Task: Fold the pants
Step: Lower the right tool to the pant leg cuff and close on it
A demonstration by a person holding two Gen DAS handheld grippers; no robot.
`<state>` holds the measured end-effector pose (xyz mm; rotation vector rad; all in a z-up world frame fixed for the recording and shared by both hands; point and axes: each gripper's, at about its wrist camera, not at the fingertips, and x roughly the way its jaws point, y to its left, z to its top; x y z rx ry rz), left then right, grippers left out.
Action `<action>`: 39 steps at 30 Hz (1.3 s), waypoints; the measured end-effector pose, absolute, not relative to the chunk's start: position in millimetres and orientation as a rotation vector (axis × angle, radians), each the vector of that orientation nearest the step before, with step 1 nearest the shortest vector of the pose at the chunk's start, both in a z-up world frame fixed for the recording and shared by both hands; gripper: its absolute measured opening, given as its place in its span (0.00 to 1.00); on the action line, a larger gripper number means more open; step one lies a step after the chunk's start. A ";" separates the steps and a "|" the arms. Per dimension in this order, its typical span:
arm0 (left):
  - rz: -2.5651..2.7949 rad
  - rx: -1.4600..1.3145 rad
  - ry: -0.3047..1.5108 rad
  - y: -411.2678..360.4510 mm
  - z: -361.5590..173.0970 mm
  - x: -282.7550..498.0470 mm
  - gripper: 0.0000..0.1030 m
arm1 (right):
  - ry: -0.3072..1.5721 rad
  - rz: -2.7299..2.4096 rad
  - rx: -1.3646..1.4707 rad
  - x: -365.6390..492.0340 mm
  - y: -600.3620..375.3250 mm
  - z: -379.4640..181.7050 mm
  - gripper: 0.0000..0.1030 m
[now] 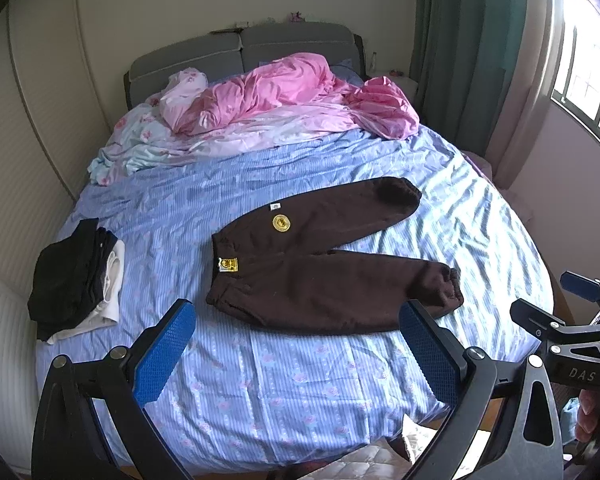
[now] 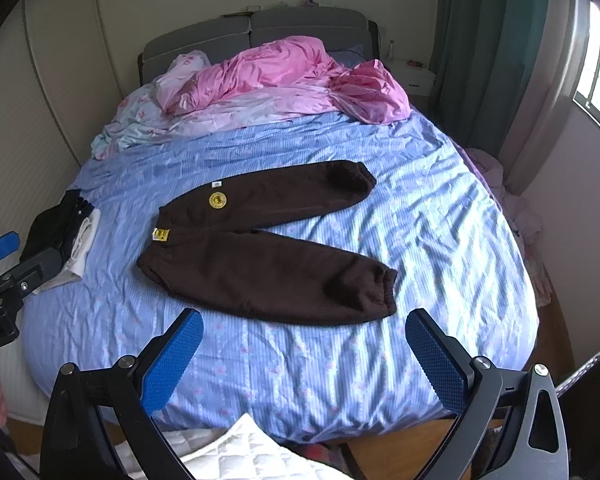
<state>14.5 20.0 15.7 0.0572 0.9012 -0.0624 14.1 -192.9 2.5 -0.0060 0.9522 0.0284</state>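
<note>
Clearly the dark brown jogger pants (image 1: 320, 264) lie spread flat on the blue striped bedsheet (image 1: 300, 380) in the middle of the bed, waistband toward the stack of folded clothes (image 1: 76, 280), the two cuffed legs splayed apart in a V. A round yellow badge (image 1: 281, 223) sits on the far leg and a yellow tag (image 1: 228, 265) at the waistband. Both tools hover above the near edge of the bed, well apart from the pants. The left gripper (image 1: 296, 344) has its blue-padded fingers spread wide and holds nothing; the right gripper (image 2: 304, 352) is likewise wide open and empty. The fabric looks thick, fleecy and soft, so it should be light, limp and not slippery, though bulky when doubled. I'd judge the best holds are the near waistband corner and the near elastic cuff (image 2: 382, 288), pinching a good bite of cloth so one leg can be laid onto the other. A crumpled pink duvet (image 1: 284, 88) lies at the headboard end, out of the way
</note>
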 end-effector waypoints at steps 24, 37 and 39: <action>0.023 -0.084 1.114 96.7 -152.8 87.2 0.93 | 1.148 -0.106 0.144 71.3 -179.2 -151.7 1.00; 0.093 -0.400 1.345 113.7 -259.3 155.7 0.83 | 1.380 -0.113 0.341 147.5 -202.9 -270.5 0.91; 0.110 -0.442 1.378 116.5 -276.4 163.0 0.81 | 1.423 -0.124 0.388 157.5 -206.7 -289.7 0.85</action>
